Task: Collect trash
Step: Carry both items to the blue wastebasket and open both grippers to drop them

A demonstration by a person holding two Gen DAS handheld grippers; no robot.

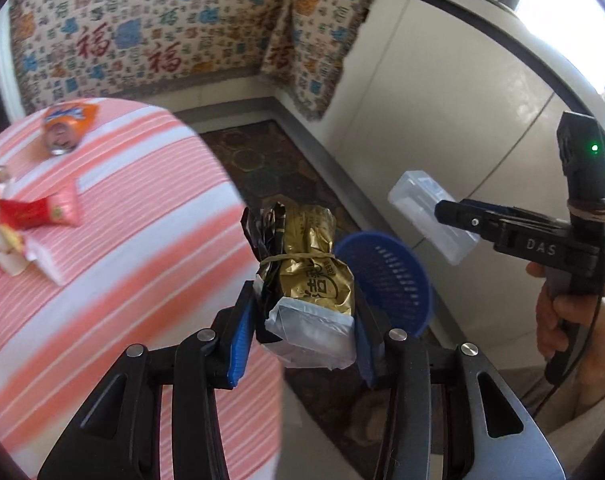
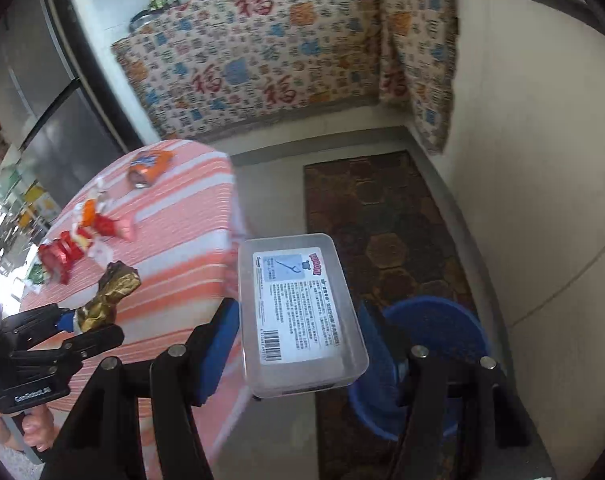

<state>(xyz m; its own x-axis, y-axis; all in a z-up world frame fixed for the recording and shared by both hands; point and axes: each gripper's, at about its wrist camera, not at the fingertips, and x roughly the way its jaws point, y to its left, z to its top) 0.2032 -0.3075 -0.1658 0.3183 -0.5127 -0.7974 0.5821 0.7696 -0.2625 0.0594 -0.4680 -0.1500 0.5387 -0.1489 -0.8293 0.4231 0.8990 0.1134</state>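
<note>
While the left gripper (image 1: 302,316) pinches a gold packet (image 1: 312,268), the right gripper (image 2: 298,340) clamps a clear box (image 2: 298,312) above the basket (image 2: 442,344).

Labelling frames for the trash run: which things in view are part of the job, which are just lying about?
Job:
- gold foil packet bound with a rubber band, held in left tongs
- clear plastic box with printed label, held in right tongs
- blue perforated plastic basket on the floor
- crushed orange drink can, red wrappers on striped tablecloth

Lying about:
- patterned throw
- dark hexagon-pattern rug
</note>
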